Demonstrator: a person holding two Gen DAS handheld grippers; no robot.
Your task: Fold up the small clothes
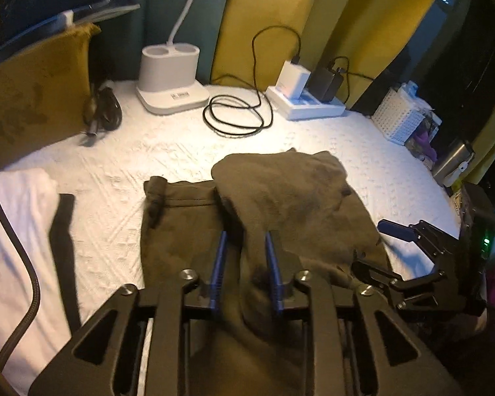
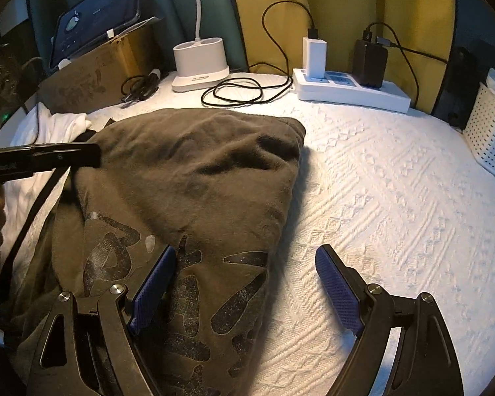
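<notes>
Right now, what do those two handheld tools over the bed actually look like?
Both match: the left tool and right tool have matte black angular frames with triangular cut-outs, round silver bolts at the joints, and two fingers faced with ribbed blue pads. A black braided cable trails beside the left one.

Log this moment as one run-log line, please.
step: folding olive garment | left gripper: slightly open, cloth between fingers | right gripper: open, empty | surface: white bedspread
</notes>
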